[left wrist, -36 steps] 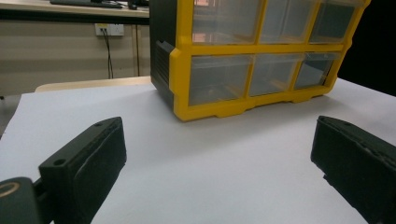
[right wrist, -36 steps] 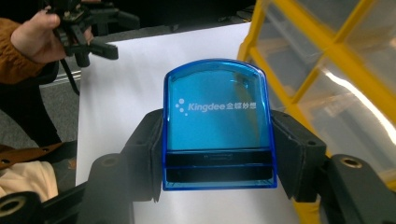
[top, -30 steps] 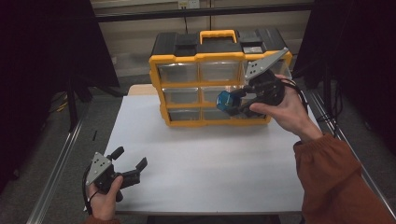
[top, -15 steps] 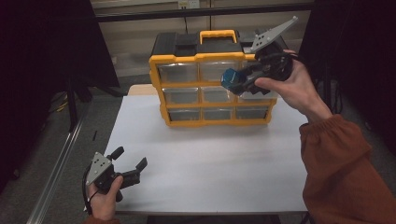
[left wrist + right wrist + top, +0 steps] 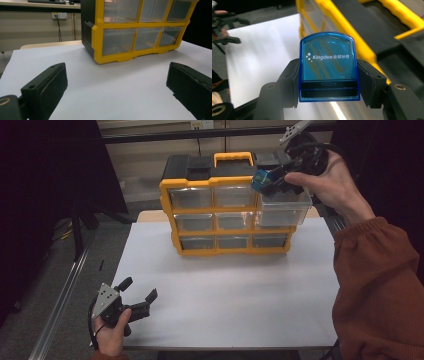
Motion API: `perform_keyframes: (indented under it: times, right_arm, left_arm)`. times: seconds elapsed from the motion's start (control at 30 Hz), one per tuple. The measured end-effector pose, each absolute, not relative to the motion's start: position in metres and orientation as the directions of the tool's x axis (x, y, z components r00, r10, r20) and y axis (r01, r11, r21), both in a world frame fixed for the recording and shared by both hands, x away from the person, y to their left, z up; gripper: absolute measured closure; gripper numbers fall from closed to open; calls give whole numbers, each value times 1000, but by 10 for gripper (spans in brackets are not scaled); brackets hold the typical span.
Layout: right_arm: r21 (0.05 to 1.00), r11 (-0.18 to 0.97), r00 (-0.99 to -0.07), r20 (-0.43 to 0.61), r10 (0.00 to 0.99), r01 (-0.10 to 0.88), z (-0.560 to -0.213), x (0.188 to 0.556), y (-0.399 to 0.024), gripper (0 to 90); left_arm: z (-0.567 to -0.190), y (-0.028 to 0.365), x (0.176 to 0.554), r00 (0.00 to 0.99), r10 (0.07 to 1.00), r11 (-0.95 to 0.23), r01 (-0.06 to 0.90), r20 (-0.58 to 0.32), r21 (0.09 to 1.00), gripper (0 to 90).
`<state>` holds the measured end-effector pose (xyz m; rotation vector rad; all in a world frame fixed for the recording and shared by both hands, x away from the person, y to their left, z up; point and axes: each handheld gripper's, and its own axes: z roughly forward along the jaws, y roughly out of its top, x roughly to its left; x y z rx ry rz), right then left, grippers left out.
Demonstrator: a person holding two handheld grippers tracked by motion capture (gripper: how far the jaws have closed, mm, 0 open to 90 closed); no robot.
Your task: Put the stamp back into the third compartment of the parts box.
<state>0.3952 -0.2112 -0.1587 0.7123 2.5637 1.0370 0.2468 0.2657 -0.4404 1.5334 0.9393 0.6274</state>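
Now blue box (image 5: pixel 328 67) clamped between right gripper (image 5: pixel 328 82) jaws.

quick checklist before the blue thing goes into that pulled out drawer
1. Grip: right tongs shut on the blue block, pads on both its sides: ok.
2. Target open: the top right drawer of the organizer stands pulled out: ok.
3. Position: in the high view the block is at the drawer's upper left corner, not over its middle: not ok.
4. Drawer empty enough to take the block: cannot tell, its clear walls glare.
5. Left tongs open, near the table front edge, far from the organizer: ok.
6. Organizer braced against a push: not ok, nothing holds it.
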Motion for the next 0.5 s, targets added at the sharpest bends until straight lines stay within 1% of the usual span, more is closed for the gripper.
perform_keyframes:
  times: [0.03,0.07,0.13,0.5]
  right_arm:
    - [709,620,-838,-76,541,336,-159,395,-211,415]
    - [699,625,-833,-78,547,346,-157,397,-213,415]
    - [669,648,-828,-85,554,365,-153,400,-215,415]
    - [576,678,-793,-80,604,457,-147,412,-221,415]
  left_arm:
    - [-440,266,247,533,838,-7,218,-113,976,35]
    - [-440,267,247,537,838,-32,219,-93,975,35]
    - [-440,267,247,536,839,-27,220,-97,975,35]
    - [-441,266,247,531,841,-22,220,-100,975,35]
